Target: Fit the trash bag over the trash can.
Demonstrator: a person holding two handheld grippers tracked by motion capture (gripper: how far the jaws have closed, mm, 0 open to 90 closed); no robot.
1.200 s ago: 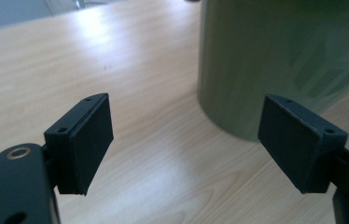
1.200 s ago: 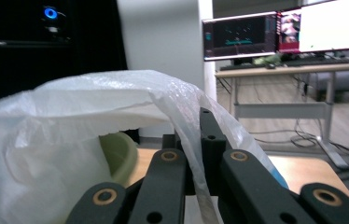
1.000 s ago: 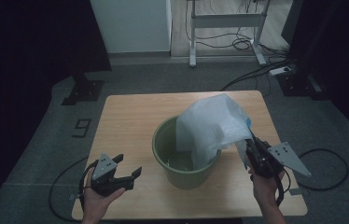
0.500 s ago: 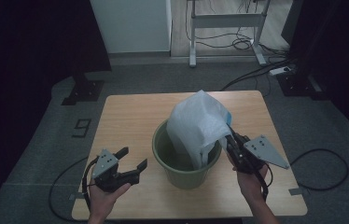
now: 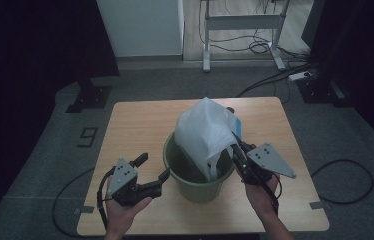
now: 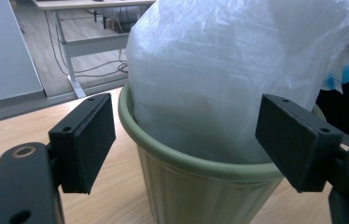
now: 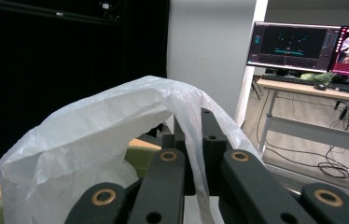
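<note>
Black jaws, grey three-cornered plates, cables.

2 lit monitors [image 7: 303, 46] sit on a desk [image 7: 322, 91] behind.

Bucket [image 5: 195, 182] on table [image 5: 140, 125], bag [image 5: 205, 132] in it; left tool [image 5: 152, 167] beside bucket, right tool [image 5: 236, 150] opposite.

Your right gripper [image 5: 236, 150] now carries the white plastic bag [image 5: 206, 131] leftward over the green plastic bucket [image 5: 195, 176]; your left gripper [image 5: 151, 171] sits nearer its rim.
</note>
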